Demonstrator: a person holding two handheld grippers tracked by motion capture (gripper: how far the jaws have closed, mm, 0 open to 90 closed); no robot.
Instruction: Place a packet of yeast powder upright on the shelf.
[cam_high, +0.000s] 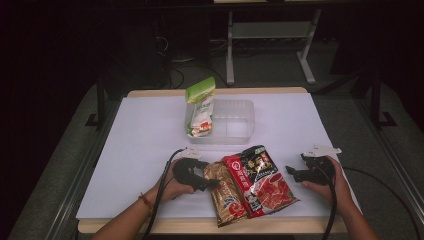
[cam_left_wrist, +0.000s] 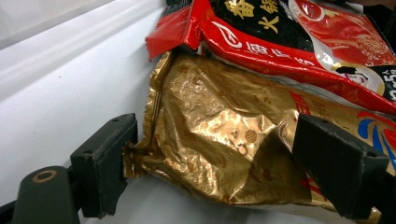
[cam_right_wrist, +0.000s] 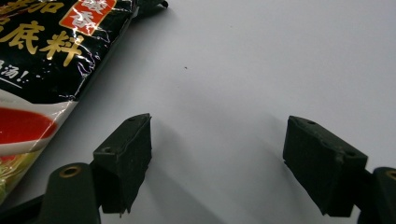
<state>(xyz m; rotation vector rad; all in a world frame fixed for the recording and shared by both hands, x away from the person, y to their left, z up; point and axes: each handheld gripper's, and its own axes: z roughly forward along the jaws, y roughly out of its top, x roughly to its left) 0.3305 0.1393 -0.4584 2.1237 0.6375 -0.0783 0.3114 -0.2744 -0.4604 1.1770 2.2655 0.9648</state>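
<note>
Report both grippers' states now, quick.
Left gripper: open, jaws either side of the gold packet, not pressing on it.
Right gripper: open, nothing between its jaws, over the white table.

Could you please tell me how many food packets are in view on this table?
3: a green packet standing in the clear tub, a gold packet near the front edge, and a red-and-black packet partly overlapping it. None looks hidden.

Your left gripper (cam_left_wrist: 210, 158) covers part of the gold pouch (cam_left_wrist: 219, 140); its far end runs off the picture's right edge. Beyond it, the red pouch (cam_left_wrist: 299, 37) overlaps the gold one and is cropped at the top. Whether the pads touch foil, you cannot tell.
</note>
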